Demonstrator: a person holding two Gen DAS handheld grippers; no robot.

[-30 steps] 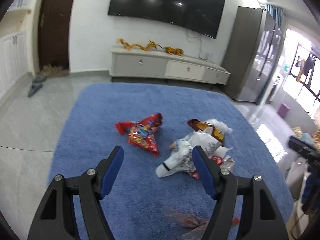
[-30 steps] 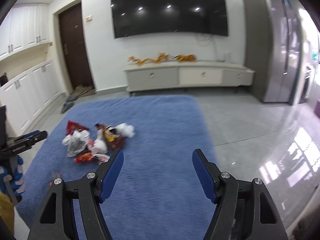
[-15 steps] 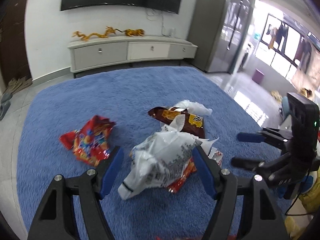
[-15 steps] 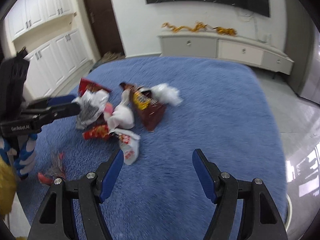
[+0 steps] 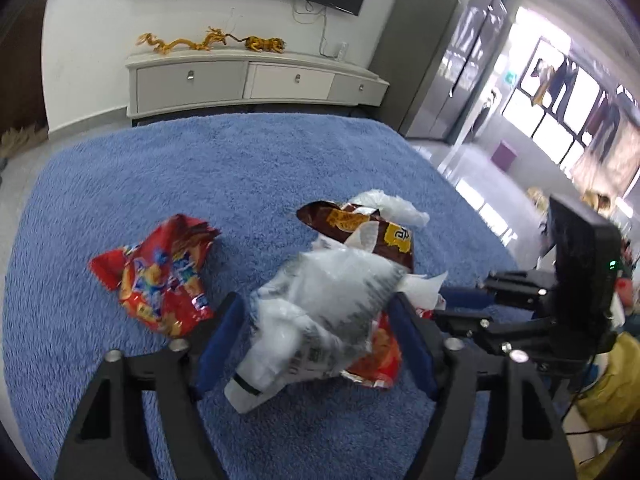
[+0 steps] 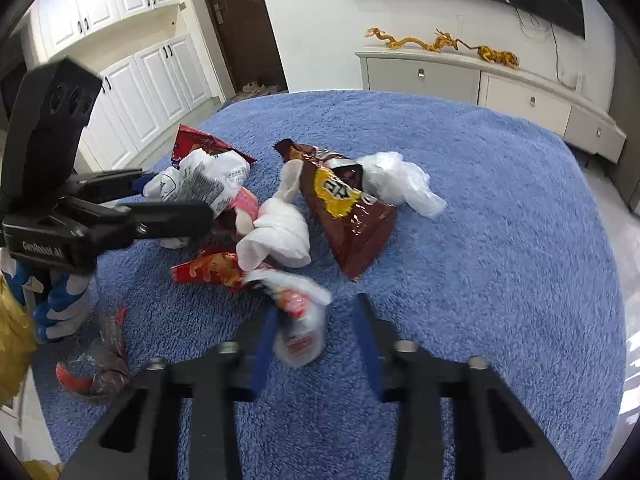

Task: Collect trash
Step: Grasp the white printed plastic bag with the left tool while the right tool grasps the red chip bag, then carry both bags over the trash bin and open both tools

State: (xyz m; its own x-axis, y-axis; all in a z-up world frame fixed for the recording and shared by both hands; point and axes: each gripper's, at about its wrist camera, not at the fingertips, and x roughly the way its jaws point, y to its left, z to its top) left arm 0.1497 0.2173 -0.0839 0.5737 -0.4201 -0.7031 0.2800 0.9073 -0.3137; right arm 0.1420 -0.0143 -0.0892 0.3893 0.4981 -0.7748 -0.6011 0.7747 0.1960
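Observation:
A pile of trash lies on a blue rug. My left gripper straddles a crumpled white and grey printed plastic bag. Its jaws are closing, and the pads stand a little off the bag. My right gripper is closing around a small white and red wrapper. The left pad touches the wrapper and the right pad is still apart from it. A brown snack bag, a red snack bag, a knotted white bag and an orange wrapper lie around them.
A clear crumpled wrapper lies near the rug's edge at lower left. A low white cabinet stands against the far wall under a TV. A yellow bag sits beside the rug at the right.
Both grippers have dropped toward the trash pile and tilted downward. The left now straddles the printed plastic bag. The right jaws have narrowed sharply around the small wrapper.

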